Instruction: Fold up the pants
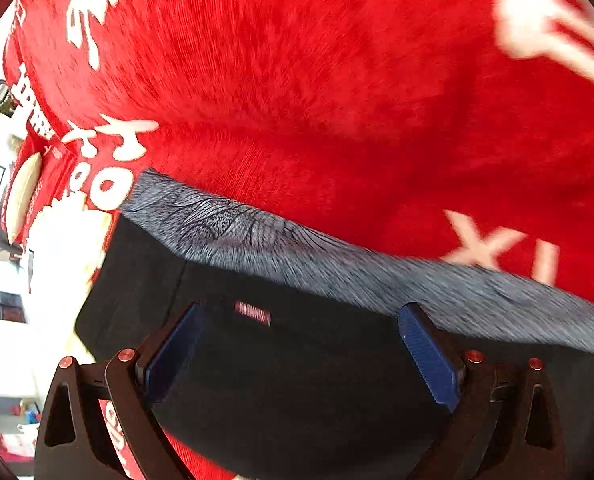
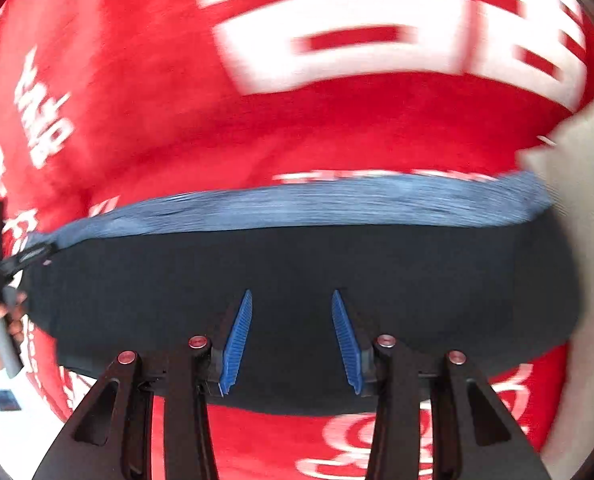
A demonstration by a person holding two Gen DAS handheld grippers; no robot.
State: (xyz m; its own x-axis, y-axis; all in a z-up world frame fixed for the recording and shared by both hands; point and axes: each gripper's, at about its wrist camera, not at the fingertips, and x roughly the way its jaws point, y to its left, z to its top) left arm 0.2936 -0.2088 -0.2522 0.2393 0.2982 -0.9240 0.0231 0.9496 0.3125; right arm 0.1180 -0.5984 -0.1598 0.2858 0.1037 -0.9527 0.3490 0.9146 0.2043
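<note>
Dark navy pants point(image 1: 297, 380) with a fuzzy grey-blue lining band point(image 1: 297, 244) lie folded on a red cloth with white lettering point(image 1: 297, 80). A small label point(image 1: 253, 314) shows on the pants. My left gripper point(image 1: 301, 320) is open, its blue pads spread wide just above the pants. In the right wrist view the same pants point(image 2: 297, 264) and lining band point(image 2: 297, 204) lie flat. My right gripper point(image 2: 293, 300) is open and empty over the pants' near part. Both views are motion-blurred.
The red cloth point(image 2: 257, 120) covers the table. A beige pillow-like thing point(image 2: 577, 240) sits at the right edge, another point(image 1: 23, 196) far left. A hand holding the other gripper's handle point(image 2: 1, 320) shows at left, by the table edge.
</note>
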